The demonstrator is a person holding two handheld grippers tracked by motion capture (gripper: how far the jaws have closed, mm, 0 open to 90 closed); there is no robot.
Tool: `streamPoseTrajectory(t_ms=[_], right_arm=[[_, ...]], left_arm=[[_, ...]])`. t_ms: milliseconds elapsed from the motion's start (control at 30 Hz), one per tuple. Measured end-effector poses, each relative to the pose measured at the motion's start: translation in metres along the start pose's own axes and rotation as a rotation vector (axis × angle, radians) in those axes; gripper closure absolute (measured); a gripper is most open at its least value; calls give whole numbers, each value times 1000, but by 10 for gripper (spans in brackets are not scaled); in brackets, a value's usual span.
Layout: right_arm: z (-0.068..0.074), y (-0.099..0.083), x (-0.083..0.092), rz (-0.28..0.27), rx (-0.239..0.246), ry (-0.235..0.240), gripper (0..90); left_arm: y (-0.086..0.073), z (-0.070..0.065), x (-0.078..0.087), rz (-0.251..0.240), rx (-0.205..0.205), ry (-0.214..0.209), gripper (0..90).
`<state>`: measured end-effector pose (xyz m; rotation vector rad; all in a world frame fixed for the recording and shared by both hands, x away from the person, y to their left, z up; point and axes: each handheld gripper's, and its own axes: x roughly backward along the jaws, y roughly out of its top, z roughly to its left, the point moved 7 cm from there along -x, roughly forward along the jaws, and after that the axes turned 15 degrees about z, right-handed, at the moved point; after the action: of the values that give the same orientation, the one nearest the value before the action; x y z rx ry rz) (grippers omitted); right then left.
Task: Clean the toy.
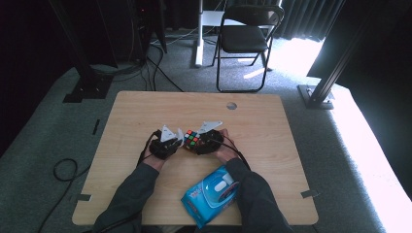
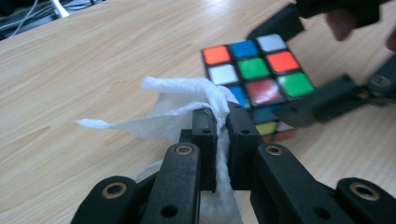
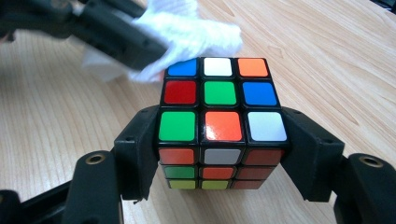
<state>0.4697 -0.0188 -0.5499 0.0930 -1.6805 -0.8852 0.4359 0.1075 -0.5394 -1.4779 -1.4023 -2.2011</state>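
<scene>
A: Which step was in hand?

B: Wiping the cube [image 3: 219,109], I'd judge. The right hand-held gripper [image 3: 219,154] had its jaws clamped on the cube's two sides and held it at the middle of the table [image 1: 145,111]. The left hand-held gripper [image 2: 222,116] had its jaws pressed together on a white wipe [image 2: 177,105].

A: And where was the cube relative to the left one?

B: Just beyond its tips and a little to the right in the left gripper view. The wipe's bunched end lay against the cube's top edge near the blue corner square. In the right gripper view the wad sat at the cube's far left corner.

A: What did the next move call for?

B: Probably dragging the wipe across the top face while the right grip kept the cube steady. The pack of wipes [image 1: 211,194] lay near the table's front edge, between the forearms.
</scene>
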Motion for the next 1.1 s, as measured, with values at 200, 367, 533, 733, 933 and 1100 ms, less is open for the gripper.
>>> streamPoseTrajectory(t_ms=[200,367,533,733,933,1100], right_arm=[[-1,0,1,-3,-7,-11,345],[-3,1,2,-22,-21,2,345],[-3,1,3,-29,-27,3,345],[-5,2,5,-45,-38,8,345],[-5,2,5,-49,-50,12,345],[-6,2,5,-51,-53,12,345]], left_arm=[[-2,-11,-7,16,-27,-20,842],[-5,-18,-14,45,-58,-26,842],[-7,-24,-22,63,-72,-34,842],[-9,-28,-29,84,-82,-44,842],[-9,-37,-31,82,-101,-54,841],[-4,-44,-27,62,-124,-66,841]])
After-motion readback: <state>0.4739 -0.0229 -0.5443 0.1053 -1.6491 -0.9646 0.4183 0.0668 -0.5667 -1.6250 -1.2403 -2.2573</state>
